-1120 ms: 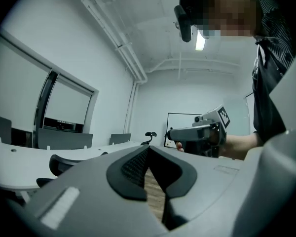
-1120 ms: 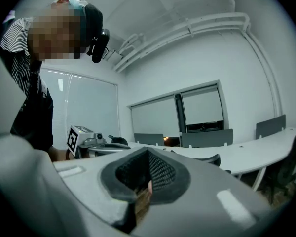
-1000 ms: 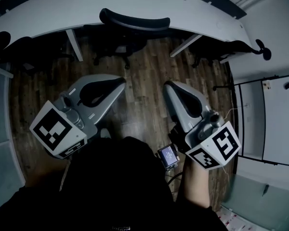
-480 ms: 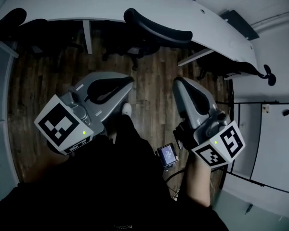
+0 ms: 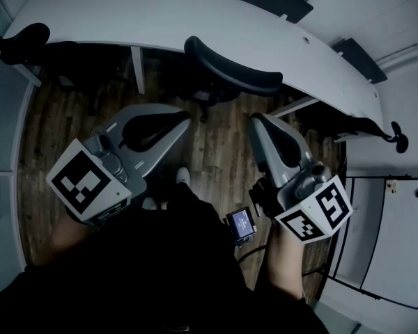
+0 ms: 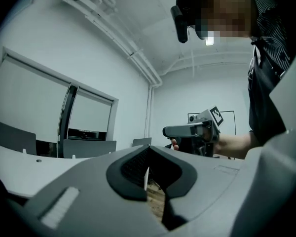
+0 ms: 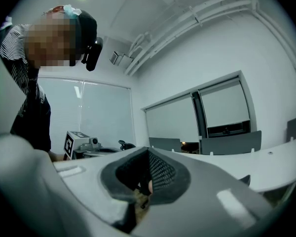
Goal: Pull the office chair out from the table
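The approach was in hand: the office chair [image 5: 231, 70] sat tucked under the curved white surface [image 5: 195, 12], with only its dark backrest showing at the edge. The left tongs [image 5: 183, 120] and right tongs [image 5: 253, 121] were both closed on nothing, level over the wooden floor [image 5: 216, 158], near the backrest but apart from it. Next, I judged, they would need to open and take the backrest's rim. Only the head view plainly showed the chair; the gripper views showed meeting jaws, walls and blinds
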Demonstrator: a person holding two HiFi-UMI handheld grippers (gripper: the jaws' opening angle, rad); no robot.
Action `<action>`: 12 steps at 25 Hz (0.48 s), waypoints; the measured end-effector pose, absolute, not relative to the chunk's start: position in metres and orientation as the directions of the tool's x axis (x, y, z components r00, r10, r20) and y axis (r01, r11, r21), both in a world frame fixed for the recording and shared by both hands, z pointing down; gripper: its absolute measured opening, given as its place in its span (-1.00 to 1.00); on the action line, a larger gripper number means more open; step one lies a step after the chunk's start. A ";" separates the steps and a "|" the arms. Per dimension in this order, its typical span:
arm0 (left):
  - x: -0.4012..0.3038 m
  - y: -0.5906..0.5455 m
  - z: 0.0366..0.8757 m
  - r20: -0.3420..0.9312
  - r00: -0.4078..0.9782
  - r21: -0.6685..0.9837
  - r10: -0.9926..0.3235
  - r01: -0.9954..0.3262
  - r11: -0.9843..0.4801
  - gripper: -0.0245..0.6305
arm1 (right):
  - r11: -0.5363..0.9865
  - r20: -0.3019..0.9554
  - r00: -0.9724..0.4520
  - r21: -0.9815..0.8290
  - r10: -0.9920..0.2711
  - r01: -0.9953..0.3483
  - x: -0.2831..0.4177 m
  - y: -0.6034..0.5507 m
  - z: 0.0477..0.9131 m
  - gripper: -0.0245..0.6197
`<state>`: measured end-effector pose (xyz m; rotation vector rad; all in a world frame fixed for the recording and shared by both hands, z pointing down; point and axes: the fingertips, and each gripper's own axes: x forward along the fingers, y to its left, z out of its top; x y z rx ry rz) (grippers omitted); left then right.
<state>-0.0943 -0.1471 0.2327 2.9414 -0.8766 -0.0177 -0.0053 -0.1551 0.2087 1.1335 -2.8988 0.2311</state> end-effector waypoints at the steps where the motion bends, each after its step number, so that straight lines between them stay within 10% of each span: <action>1: -0.089 -0.155 0.230 0.001 0.834 0.080 -0.551 -0.549 -0.832 -0.91 | 0.730 0.071 -0.740 -0.123 -0.669 -0.672 -0.001 -0.162 0.208 -0.92; 12: -0.004 -0.236 0.213 -0.019 0.825 0.041 -0.564 -0.563 -0.825 -0.91 | 0.738 0.060 -0.748 -0.123 -0.662 -0.663 0.086 -0.240 0.206 -0.92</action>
